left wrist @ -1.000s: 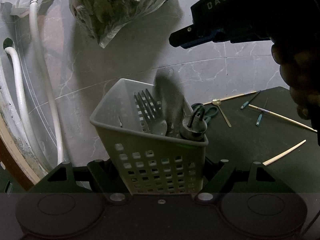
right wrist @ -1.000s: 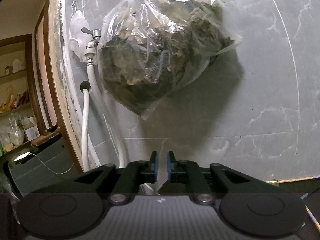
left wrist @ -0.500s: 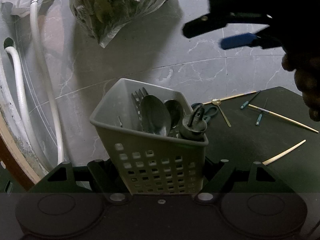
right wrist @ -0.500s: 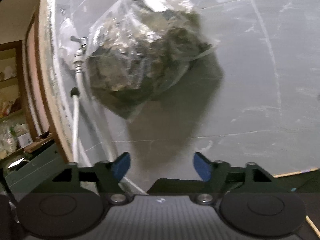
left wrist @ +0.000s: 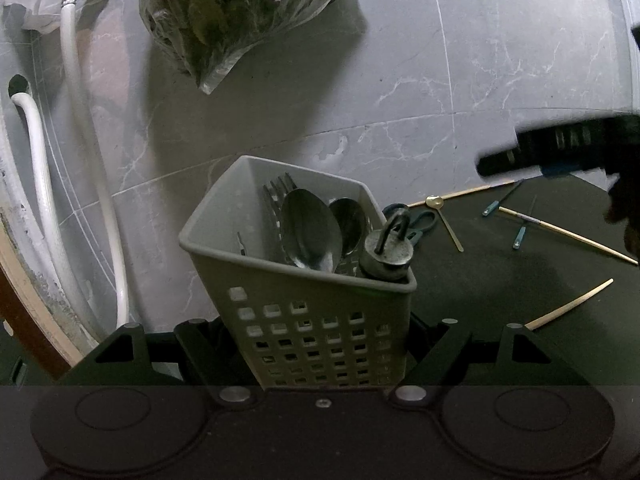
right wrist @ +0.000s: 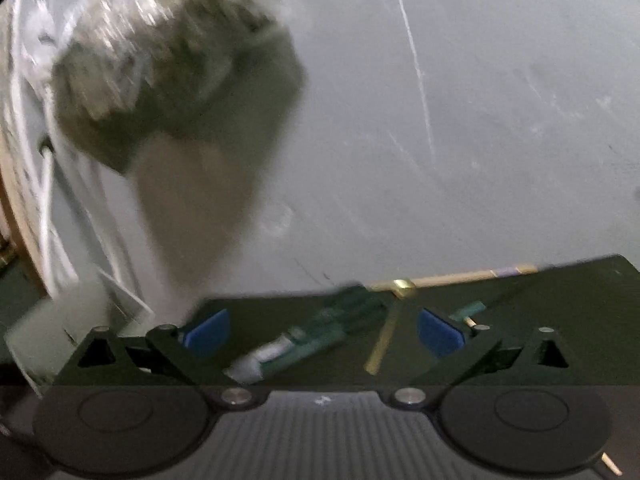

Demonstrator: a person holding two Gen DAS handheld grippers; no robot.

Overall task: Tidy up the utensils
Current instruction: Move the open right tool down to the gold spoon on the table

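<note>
While my left gripper [left wrist: 320,344] clamps the utensil basket [left wrist: 304,280] steady at the mat's [left wrist: 500,280] left edge, my right gripper [right wrist: 322,330] has just spread wide, empty, over the gold spoon [right wrist: 390,320] near the far edge.

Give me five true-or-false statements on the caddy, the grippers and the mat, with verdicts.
1. The left gripper clamps the caddy. True.
2. The caddy is empty. False: spoons, a fork and a padlock stand in it.
3. The right gripper is shut. False: its jaws stand wide, having just opened, gripping nothing.
4. Scissors lie on the mat. True.
5. A gold spoon sits in the caddy. False: it lies on the mat.
</note>
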